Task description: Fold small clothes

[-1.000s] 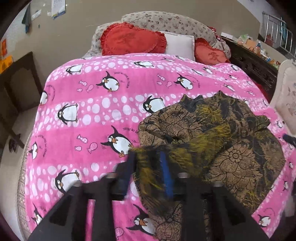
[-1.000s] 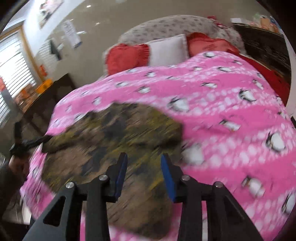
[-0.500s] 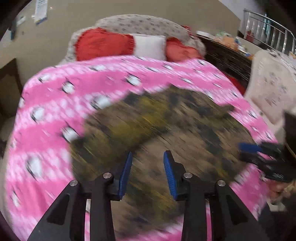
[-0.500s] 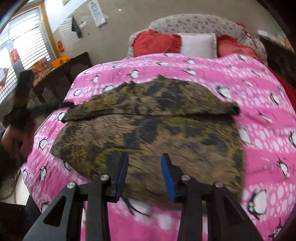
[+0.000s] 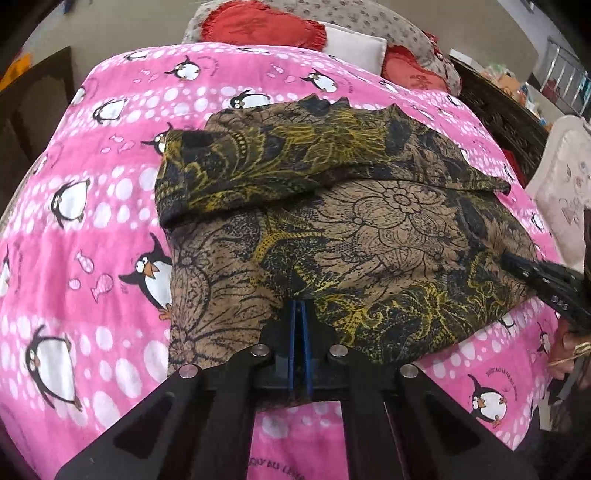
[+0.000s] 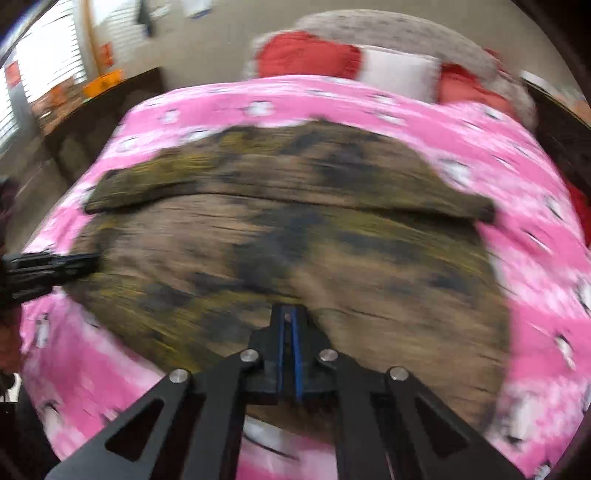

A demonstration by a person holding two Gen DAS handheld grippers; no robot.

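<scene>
A brown, black and yellow floral garment (image 5: 369, 229) lies spread on the pink penguin blanket (image 5: 110, 206), its far part folded over in a band. My left gripper (image 5: 300, 306) is shut on the garment's near hem. My right gripper (image 6: 289, 314) is shut on the near hem of the same garment (image 6: 295, 229), further to the right. The right gripper also shows at the right edge of the left wrist view (image 5: 532, 273). The left gripper shows at the left edge of the right wrist view (image 6: 55, 264). The right wrist view is blurred.
Red heart cushions (image 5: 258, 26) and a white pillow (image 5: 354, 46) lie at the head of the bed. Dark wooden furniture (image 5: 502, 114) stands right of the bed, a white chair back (image 5: 565, 192) nearer. A dark cabinet (image 6: 96, 110) stands to the left.
Both grippers were open half a second ago and are now shut on the garment's near hem. The garment lies flatter and more spread out than one second ago.
</scene>
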